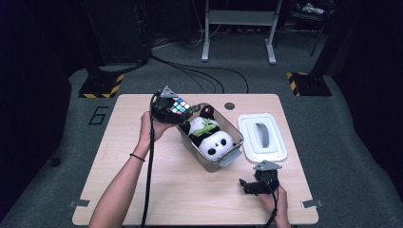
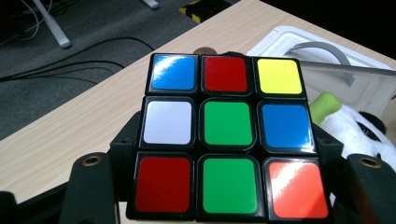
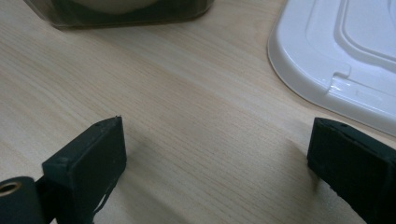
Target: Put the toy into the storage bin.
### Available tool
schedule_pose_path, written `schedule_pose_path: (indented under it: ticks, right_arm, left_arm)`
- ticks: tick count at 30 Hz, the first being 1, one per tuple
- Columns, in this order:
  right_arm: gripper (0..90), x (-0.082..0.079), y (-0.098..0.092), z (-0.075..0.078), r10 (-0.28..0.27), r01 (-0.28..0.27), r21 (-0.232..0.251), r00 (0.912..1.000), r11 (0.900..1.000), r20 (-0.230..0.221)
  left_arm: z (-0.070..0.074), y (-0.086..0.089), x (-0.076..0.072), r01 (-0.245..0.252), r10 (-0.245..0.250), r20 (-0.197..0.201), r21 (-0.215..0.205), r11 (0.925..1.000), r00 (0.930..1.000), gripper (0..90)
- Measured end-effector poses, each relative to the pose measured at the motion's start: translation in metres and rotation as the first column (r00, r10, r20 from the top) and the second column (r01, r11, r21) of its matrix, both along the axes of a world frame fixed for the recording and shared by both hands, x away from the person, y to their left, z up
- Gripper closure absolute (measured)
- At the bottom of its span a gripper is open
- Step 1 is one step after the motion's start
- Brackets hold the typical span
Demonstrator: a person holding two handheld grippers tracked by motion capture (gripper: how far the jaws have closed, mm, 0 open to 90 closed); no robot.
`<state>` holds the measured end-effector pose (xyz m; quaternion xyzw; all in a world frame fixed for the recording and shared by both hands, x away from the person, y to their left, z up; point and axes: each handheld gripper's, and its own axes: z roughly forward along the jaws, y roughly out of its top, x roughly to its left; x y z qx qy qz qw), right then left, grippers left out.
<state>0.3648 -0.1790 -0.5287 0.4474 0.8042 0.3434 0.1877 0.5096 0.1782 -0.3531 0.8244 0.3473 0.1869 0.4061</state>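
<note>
A scrambled colour cube [image 1: 180, 107] sits clamped in my left gripper [image 1: 177, 109], held in the air at the far left corner of a clear plastic box [image 1: 227, 158]. In the left gripper view the cube [image 2: 228, 137] shows a face of blue, red, yellow, white, green and orange squares between the two black jaws. A plush panda [image 1: 210, 137] with a green leaf lies inside the box. My right gripper [image 1: 250, 186] rests low on the table near the front right, jaws wide apart with bare wood between them [image 3: 217, 154].
The box's white lid [image 1: 262, 136] lies flat to the right of the box; its edge [image 3: 336, 60] is close beyond my right gripper. A small round hole [image 1: 229, 106] marks the tabletop behind the box. Cables and stand legs are on the floor past the table.
</note>
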Motion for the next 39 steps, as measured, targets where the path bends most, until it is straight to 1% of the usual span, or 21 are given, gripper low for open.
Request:
schedule_pose_path:
  ticks: [2,5,7,11,15,16,18,19,22,23,26,28,29,31,32,33,35,36,37,38,39]
  right_arm:
    - [3.7,0.000,0.000,0.000,0.000,0.000,0.000,1.0000,1.000,0.000]
    - [3.7,0.000,0.000,0.000,-0.002,0.002,0.003,1.0000,1.000,0.000]
    - [3.7,0.000,0.000,0.000,-0.003,0.003,0.004,1.0000,1.000,-0.001]
    - [3.7,0.000,0.000,0.000,-0.003,0.003,0.004,1.0000,1.000,0.000]
    - [3.7,0.000,0.000,0.000,-0.003,0.003,0.004,1.0000,1.000,-0.001]
    - [3.7,0.000,0.000,0.000,-0.003,0.003,0.004,1.0000,1.000,0.000]
    - [3.7,0.000,0.000,0.000,0.000,0.000,0.000,1.0000,1.000,0.000]
    - [3.7,0.000,0.000,0.000,0.001,-0.001,0.000,1.0000,1.000,0.000]
    - [3.7,0.000,0.000,0.000,0.000,0.000,-0.002,1.0000,1.000,0.001]
    - [3.7,0.000,0.000,0.000,0.001,-0.001,-0.003,1.0000,1.000,0.001]
    - [3.8,0.000,0.000,0.000,0.000,0.000,-0.002,1.0000,1.000,0.002]
    - [3.9,0.000,0.000,0.000,0.001,-0.001,-0.002,1.0000,1.000,0.002]
    - [3.9,0.000,0.000,0.000,0.001,-0.001,-0.001,1.0000,1.000,0.002]
    - [3.9,0.000,0.000,0.000,0.001,-0.001,-0.002,1.0000,1.000,0.001]
    - [3.9,0.000,0.000,0.000,0.001,-0.001,-0.002,1.0000,1.000,0.001]
    - [3.9,0.000,0.000,0.000,0.001,-0.001,-0.003,1.0000,1.000,0.002]
    - [4.0,0.000,0.000,0.000,0.001,-0.001,-0.003,1.0000,1.000,0.002]
    - [4.0,0.000,0.000,0.000,0.001,-0.001,-0.002,1.0000,1.000,0.002]
    - [4.0,0.000,0.000,0.000,0.001,-0.001,-0.002,1.0000,1.000,0.002]
    - [4.0,0.000,0.000,0.000,0.001,-0.001,-0.002,1.0000,1.000,0.002]
    - [4.0,0.000,0.000,0.000,0.001,-0.001,-0.002,1.0000,1.000,0.001]
  left_arm:
    - [-0.001,-0.004,0.002,0.008,-0.008,0.004,-0.001,1.0000,1.0000,34.0]
    - [-0.005,-0.012,0.007,0.018,-0.018,-0.005,-0.003,0.9998,0.9998,33.9]
    - [-0.008,-0.016,0.011,0.026,-0.025,-0.013,0.011,0.9996,0.9996,33.9]
    - [-0.015,-0.025,0.018,0.036,-0.036,-0.028,0.017,0.9992,0.9990,33.9]
    - [-0.023,-0.035,0.025,0.045,-0.043,-0.042,0.046,0.9979,0.9982,33.9]
    - [-0.025,-0.038,0.026,0.048,-0.046,-0.037,0.062,0.9969,0.9983,33.8]
    - [-0.029,-0.043,0.030,0.057,-0.054,-0.036,0.078,0.9954,0.9979,33.7]
    - [-0.032,-0.046,0.032,0.056,-0.053,-0.034,0.097,0.9937,0.9980,33.7]
    - [-0.037,-0.050,0.035,0.035,-0.032,-0.024,0.125,0.9916,0.9992,29.1]
    - [-0.037,-0.049,0.035,0.029,-0.027,-0.020,0.117,0.9927,0.9994,26.0]
    - [-0.032,-0.044,0.033,0.013,-0.013,-0.006,0.107,0.9942,0.9999,22.0]
    - [-0.028,-0.041,0.028,0.008,-0.010,0.023,0.108,0.9942,0.9997,20.9]
    - [-0.024,-0.039,0.025,0.008,-0.013,0.046,0.107,0.9942,0.9989,21.3]
    - [-0.021,-0.039,0.021,0.009,-0.016,0.064,0.104,0.9945,0.9978,23.8]
    - [-0.019,-0.039,0.020,0.021,-0.031,0.080,0.120,0.9926,0.9964,26.1]
    - [-0.019,-0.039,0.019,0.029,-0.038,0.076,0.116,0.9929,0.9963,28.4]
    - [-0.021,-0.042,0.020,0.042,-0.051,0.062,0.141,0.9892,0.9968,32.1]
    - [-0.023,-0.044,0.021,0.053,-0.061,0.052,0.145,0.9880,0.9968,36.7]
    - [-0.024,-0.044,0.021,0.057,-0.067,0.063,0.157,0.9859,0.9958,37.2]
    - [-0.025,-0.046,0.021,0.046,-0.057,0.063,0.153,0.9872,0.9964,38.5]
    - [-0.025,-0.045,0.021,0.048,-0.060,0.067,0.167,0.9848,0.9960,40.6]
